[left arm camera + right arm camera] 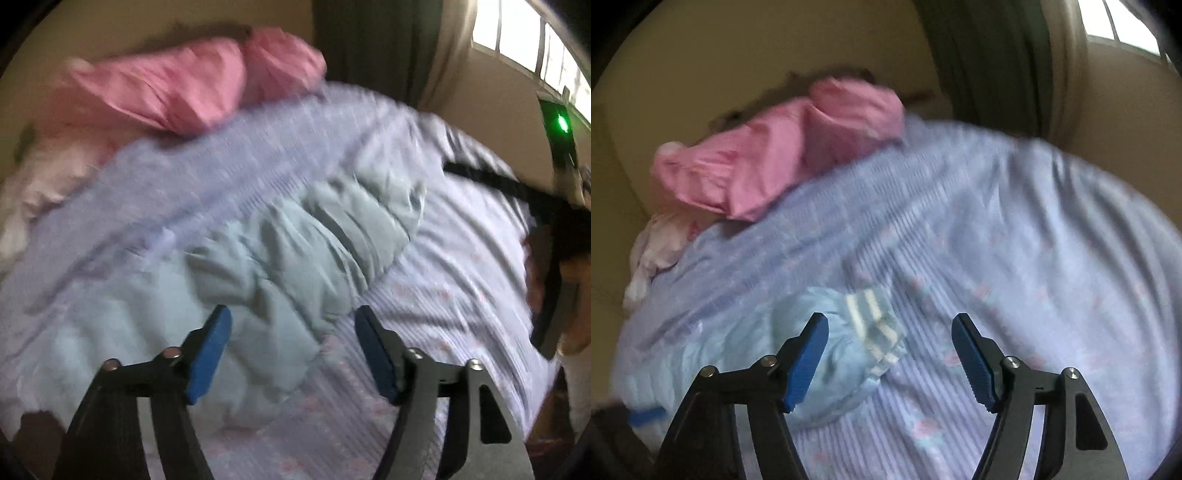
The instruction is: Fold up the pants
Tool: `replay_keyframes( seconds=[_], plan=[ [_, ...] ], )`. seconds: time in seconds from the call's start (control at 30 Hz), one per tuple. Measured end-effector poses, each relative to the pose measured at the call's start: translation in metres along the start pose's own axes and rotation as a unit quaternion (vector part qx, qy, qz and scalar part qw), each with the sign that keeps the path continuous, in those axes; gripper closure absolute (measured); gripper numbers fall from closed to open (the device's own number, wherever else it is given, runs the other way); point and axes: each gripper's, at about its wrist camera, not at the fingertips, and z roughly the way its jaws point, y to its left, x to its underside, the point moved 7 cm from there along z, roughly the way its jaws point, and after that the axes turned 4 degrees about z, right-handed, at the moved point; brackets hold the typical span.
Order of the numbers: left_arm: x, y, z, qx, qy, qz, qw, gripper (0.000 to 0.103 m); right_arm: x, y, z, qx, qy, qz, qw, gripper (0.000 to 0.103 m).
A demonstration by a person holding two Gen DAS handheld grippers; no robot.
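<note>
Light blue pants (295, 243) lie crumpled on a lilac striped bedspread (461, 258). In the left wrist view they run from the centre down to the lower left, and my left gripper (293, 325) is open and empty just above their near part. In the right wrist view the pants (827, 354) lie at lower left, with a white-striped end (875, 325) between the fingers. My right gripper (890, 332) is open and empty above that end. Both views are motion-blurred.
A pink cloth heap (192, 85) and pale pink fabric (44, 177) lie at the bed's far left by the beige wall, and the heap also shows in the right wrist view (783, 151). A dark curtain (373, 40) and window (517, 37) are behind. The other gripper with a green light (561, 125) is at right.
</note>
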Motion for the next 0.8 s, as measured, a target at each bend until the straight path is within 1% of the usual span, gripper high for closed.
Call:
replay_keyframes(
  seconds=[0.03, 0.07, 0.1, 0.17, 0.2, 0.27, 0.37, 0.43, 0.5, 0.57, 0.63, 0.7, 0.8],
  plan=[
    [0.006, 0.005, -0.015, -0.020, -0.021, 0.000, 0.9996, 0.027, 0.003, 0.010, -0.013, -0.011, -0.011, -0.021, 1.000, 0.033],
    [0.014, 0.011, -0.028, -0.039, -0.036, 0.001, 0.9986, 0.027, 0.011, 0.028, -0.029, -0.029, -0.016, -0.056, 0.998, 0.033],
    [0.025, 0.018, -0.043, -0.058, -0.054, -0.001, 0.9969, 0.027, 0.018, 0.038, -0.039, -0.041, -0.017, -0.080, 0.996, 0.033],
    [0.045, 0.033, -0.064, -0.089, -0.070, -0.015, 0.9934, 0.027, 0.047, 0.074, -0.063, -0.080, -0.010, -0.143, 0.986, 0.033],
    [0.061, 0.045, -0.077, -0.104, -0.081, -0.036, 0.9906, 0.026, 0.061, 0.088, -0.070, -0.095, -0.004, -0.166, 0.982, 0.033],
    [0.082, 0.064, -0.093, -0.119, -0.092, -0.063, 0.9865, 0.026, 0.092, 0.114, -0.082, -0.128, 0.015, -0.201, 0.971, 0.033],
    [0.120, 0.094, -0.109, -0.158, -0.100, -0.088, 0.9785, 0.026, 0.141, 0.150, -0.079, -0.168, 0.063, -0.223, 0.958, 0.033],
    [0.144, 0.115, -0.116, -0.180, -0.100, -0.106, 0.9728, 0.026, 0.166, 0.165, -0.072, -0.173, 0.079, -0.242, 0.951, 0.033],
    [0.161, 0.130, -0.114, -0.175, -0.099, -0.125, 0.9715, 0.026, 0.192, 0.182, -0.063, -0.179, 0.093, -0.280, 0.939, 0.033],
    [0.176, 0.141, -0.110, -0.171, -0.100, -0.135, 0.9709, 0.026, 0.213, 0.195, -0.055, -0.182, 0.103, -0.306, 0.929, 0.033],
    [0.186, 0.148, -0.102, -0.169, -0.101, -0.139, 0.9704, 0.026, 0.227, 0.202, -0.052, -0.184, 0.109, -0.315, 0.925, 0.033],
    [0.194, 0.155, -0.090, -0.138, -0.099, -0.162, 0.9721, 0.026, 0.232, 0.207, -0.053, -0.181, 0.098, -0.327, 0.922, 0.034],
    [0.199, 0.168, -0.072, -0.122, -0.093, -0.186, 0.9706, 0.026, 0.233, 0.214, -0.054, -0.178, 0.086, -0.331, 0.923, 0.034]
  ],
)
